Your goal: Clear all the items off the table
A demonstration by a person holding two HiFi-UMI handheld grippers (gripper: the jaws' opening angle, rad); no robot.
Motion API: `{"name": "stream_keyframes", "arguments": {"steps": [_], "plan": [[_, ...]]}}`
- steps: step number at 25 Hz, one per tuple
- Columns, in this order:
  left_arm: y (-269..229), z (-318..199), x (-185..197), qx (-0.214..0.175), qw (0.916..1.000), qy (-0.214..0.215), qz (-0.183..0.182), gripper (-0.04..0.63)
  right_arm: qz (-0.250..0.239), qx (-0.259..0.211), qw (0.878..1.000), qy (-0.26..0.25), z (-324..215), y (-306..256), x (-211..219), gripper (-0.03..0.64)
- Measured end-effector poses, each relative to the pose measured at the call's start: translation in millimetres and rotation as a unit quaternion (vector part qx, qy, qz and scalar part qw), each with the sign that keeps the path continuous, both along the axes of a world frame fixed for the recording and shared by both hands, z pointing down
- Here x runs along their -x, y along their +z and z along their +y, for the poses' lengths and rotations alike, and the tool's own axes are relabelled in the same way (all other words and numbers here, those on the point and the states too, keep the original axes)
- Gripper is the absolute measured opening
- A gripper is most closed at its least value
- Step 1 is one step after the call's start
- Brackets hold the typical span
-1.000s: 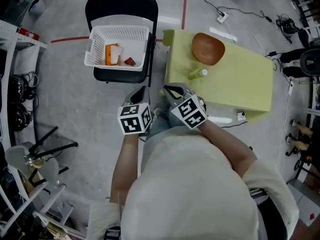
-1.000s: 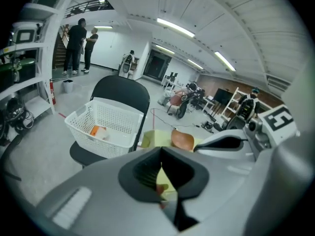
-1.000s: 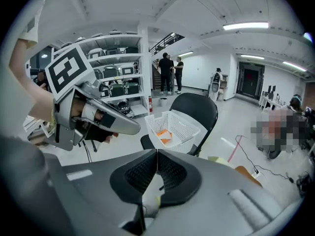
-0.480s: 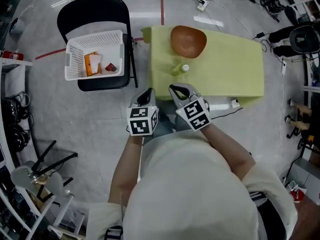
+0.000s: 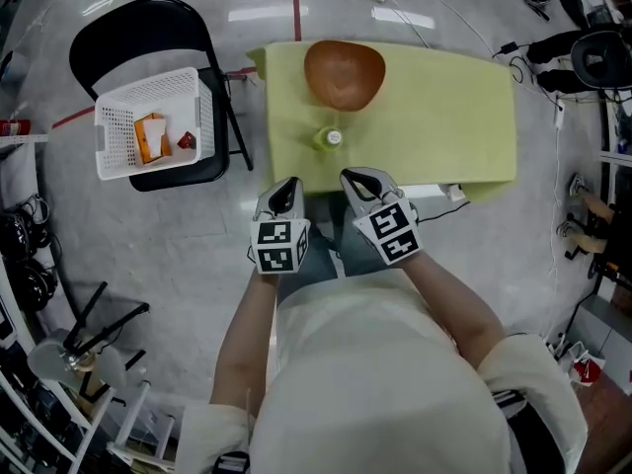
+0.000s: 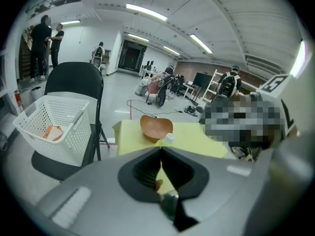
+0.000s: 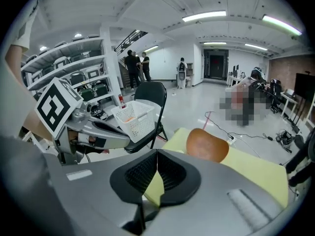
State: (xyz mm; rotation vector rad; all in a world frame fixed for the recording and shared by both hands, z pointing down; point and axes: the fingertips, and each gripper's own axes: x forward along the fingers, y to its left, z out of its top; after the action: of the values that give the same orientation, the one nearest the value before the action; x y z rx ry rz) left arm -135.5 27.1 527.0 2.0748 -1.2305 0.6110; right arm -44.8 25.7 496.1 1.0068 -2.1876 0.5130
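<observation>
One small bottle (image 5: 329,139), seemingly upright, cap up, near brown bowl (image 5: 344,73)

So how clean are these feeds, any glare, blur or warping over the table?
Head view: sharp and evenly lit, bowl and bottle crisp on the table, only streaks of glare on the floor beyond. Left gripper view and right gripper view: heavy fisheye bending, dark corners, bright ceiling lights.
</observation>
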Motion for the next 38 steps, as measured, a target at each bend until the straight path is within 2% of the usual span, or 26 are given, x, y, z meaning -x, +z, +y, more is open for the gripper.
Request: {"name": "stream_keyframes", "arguments": {"steps": [1, 2, 5, 8, 13, 20, 25, 31, 38], "plan": [[5, -1, -5, -0.003, 1.0000, 0.002, -0.002, 0.011, -0.001, 0.004, 1.000, 0.004, -1, 4, -6, 0.000], [11, -2, -10, -0.005, 1.0000, 0.003, -0.003, 0.040, -0.003, 0.007, 1.000, 0.008, -2, 8, -13, 0.000], [32, -8, -23, -0.015, 0.9998, 0.006, -0.009, 0.146, -0.009, 0.015, 1.000, 0.023, -10, 22, -31, 0.000], [56, -15, -34, -0.022, 0.9991, 0.015, -0.032, 0.246, -0.014, 0.025, 0.999, 0.034, -19, 38, -47, 0.000], [89, -31, -52, -0.032, 0.9986, 0.020, -0.038, 0.328, -0.020, 0.041, 0.998, 0.037, -30, 62, -62, 0.000], [139, -40, -80, -0.039, 0.9965, 0.043, -0.061, 0.362, -0.029, 0.060, 0.997, 0.035, -34, 91, -80, 0.000], [162, -49, -82, -0.047, 0.9967, 0.022, -0.063, 0.377, -0.034, 0.075, 0.996, 0.038, -34, 107, -87, 0.000], [196, -66, -81, -0.050, 0.9968, -0.021, -0.059, 0.380, -0.036, 0.096, 0.994, 0.034, -29, 134, -98, 0.000], [217, -76, -91, -0.069, 0.9955, -0.029, -0.058, 0.380, -0.036, 0.115, 0.992, 0.035, -22, 163, -108, 0.000]]}}
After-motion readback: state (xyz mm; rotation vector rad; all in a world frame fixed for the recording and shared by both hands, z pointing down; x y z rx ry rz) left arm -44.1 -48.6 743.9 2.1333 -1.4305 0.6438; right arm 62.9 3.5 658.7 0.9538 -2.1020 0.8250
